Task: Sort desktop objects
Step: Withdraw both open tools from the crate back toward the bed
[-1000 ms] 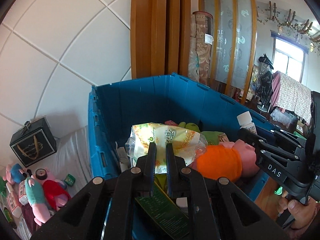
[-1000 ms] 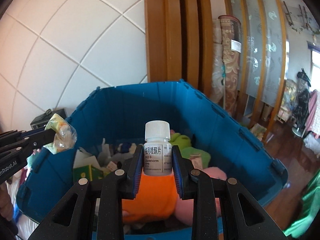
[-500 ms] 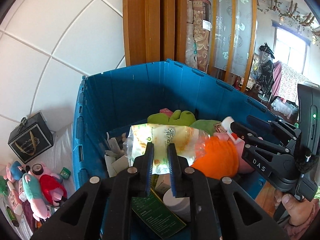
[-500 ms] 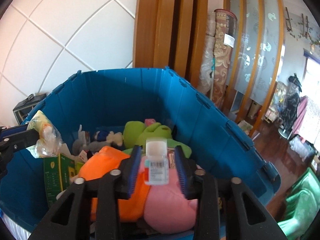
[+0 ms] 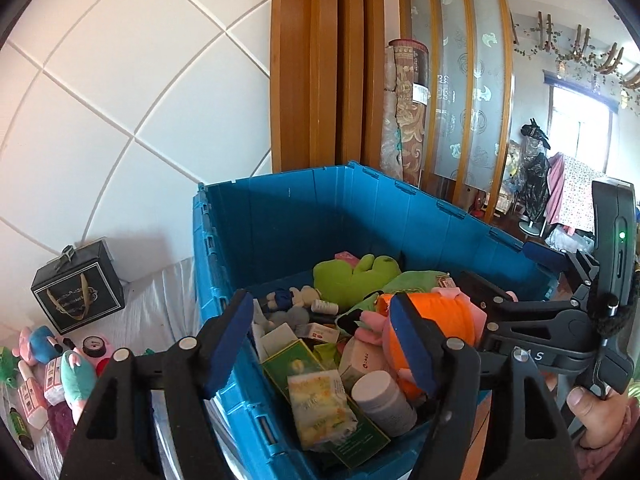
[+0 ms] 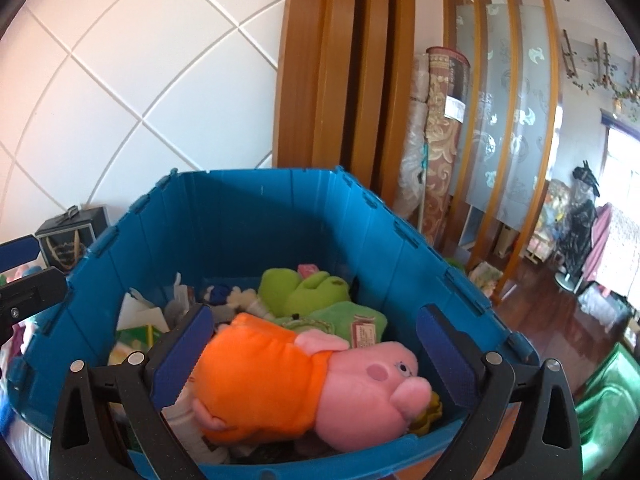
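Observation:
A blue plastic crate holds several sorted things. My left gripper is open and empty above its near left corner. Below it lie a yellow-green snack packet and a white pill bottle on green boxes. My right gripper is open and empty over the crate's near edge, above a pink pig plush in an orange top. The right gripper also shows at the right of the left wrist view. A green frog plush lies further back.
Left of the crate, on a white cloth, stand a black gift box and several small plush toys and tubes. A tiled wall and wooden screen stand behind the crate. A green object is at the right.
Both grippers opened. The snack packet left my left gripper and the white pill bottle left my right gripper; both now lie in the crate.

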A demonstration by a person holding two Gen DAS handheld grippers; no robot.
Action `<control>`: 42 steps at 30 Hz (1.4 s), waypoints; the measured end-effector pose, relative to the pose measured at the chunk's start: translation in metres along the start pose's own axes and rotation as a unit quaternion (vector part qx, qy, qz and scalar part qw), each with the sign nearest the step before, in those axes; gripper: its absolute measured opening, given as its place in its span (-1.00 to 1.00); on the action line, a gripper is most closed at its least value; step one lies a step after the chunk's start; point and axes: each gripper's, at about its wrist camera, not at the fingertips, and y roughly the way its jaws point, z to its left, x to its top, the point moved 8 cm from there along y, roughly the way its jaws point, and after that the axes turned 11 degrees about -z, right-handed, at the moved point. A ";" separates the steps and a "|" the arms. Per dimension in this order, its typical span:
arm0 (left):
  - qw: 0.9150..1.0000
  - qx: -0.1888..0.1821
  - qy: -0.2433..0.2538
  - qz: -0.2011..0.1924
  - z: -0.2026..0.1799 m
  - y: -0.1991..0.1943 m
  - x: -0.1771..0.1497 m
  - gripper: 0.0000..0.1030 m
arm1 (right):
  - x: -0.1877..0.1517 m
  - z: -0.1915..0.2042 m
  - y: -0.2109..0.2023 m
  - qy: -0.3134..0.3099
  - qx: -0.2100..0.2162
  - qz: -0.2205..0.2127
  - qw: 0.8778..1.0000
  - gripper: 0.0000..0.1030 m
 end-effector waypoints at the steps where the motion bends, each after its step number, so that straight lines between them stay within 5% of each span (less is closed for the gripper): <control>1: 1.000 0.001 -0.001 -0.002 0.006 -0.005 0.000 0.36 | 0.002 0.005 -0.004 0.000 0.004 -0.004 1.000 1.00; 7: 0.998 0.048 -0.017 -0.029 0.061 -0.040 -0.007 0.36 | 0.015 0.051 -0.027 0.002 0.042 -0.029 0.999 1.00; 16: 0.990 0.126 -0.064 -0.003 0.174 -0.082 -0.049 0.36 | 0.029 0.154 -0.051 -0.012 0.110 -0.051 0.993 1.00; 25: 0.966 0.221 -0.119 0.060 0.293 -0.114 -0.128 0.36 | 0.012 0.272 -0.052 -0.052 0.189 -0.030 0.980 1.00; 32: 0.942 0.262 -0.166 0.127 0.357 -0.111 -0.194 0.36 | -0.023 0.340 -0.022 -0.080 0.226 0.028 0.970 1.00; 42: 0.931 0.248 -0.184 0.193 0.396 -0.038 -0.232 0.36 | -0.082 0.394 0.063 -0.102 0.234 0.136 0.957 1.00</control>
